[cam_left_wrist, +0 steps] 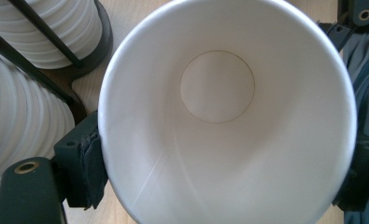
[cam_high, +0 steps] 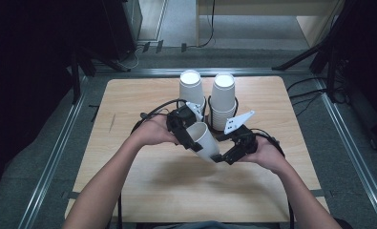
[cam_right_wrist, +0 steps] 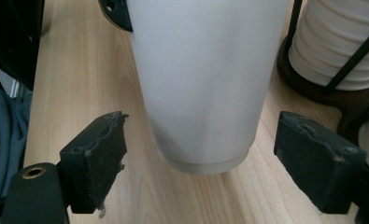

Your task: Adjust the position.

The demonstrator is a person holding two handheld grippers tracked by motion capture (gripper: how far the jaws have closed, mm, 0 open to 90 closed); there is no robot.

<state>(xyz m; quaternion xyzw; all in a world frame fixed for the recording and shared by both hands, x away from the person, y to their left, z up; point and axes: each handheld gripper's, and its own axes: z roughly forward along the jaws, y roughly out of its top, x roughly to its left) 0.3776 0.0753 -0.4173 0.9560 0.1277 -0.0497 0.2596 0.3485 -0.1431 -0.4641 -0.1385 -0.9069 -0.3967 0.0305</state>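
**Ana:** Forearms come in from the near edge of the wooden table (cam_high: 129, 95), and between the two hands hangs one white paper cup (cam_high: 204, 141), tipped over so its mouth faces the left hand.

**Ben:** Who has it?

**Ana:** That's the left gripper (cam_high: 185, 133). Its jaws clamp the cup at the rim, one pad pressed on either side. Looking down its own view, you see straight into the cup (cam_left_wrist: 219, 116): bare white walls, round bottom, nothing inside.

**Ben:** And the right gripper (cam_high: 226, 153)?

**Ana:** Just beside the cup's base, jaws apart. In its view the two black pads (cam_right_wrist: 98, 158) stand wide on either side of the cup's bottom (cam_right_wrist: 203, 93), clear of it, with wood grain beneath.

**Ben:** What's behind them?

**Ana:** Two stacks on the far half of the table. Left stack (cam_high: 191, 88) and right stack (cam_high: 223, 98), each a column of nested white cups, bottoms up, standing in a black wire holder (cam_right_wrist: 322, 88) with a dark round base. They sit near one another, just beyond the grippers.

**Ben:** Cup touching the table?

**Ana:** No, it's held above it, near the middle, slightly right.
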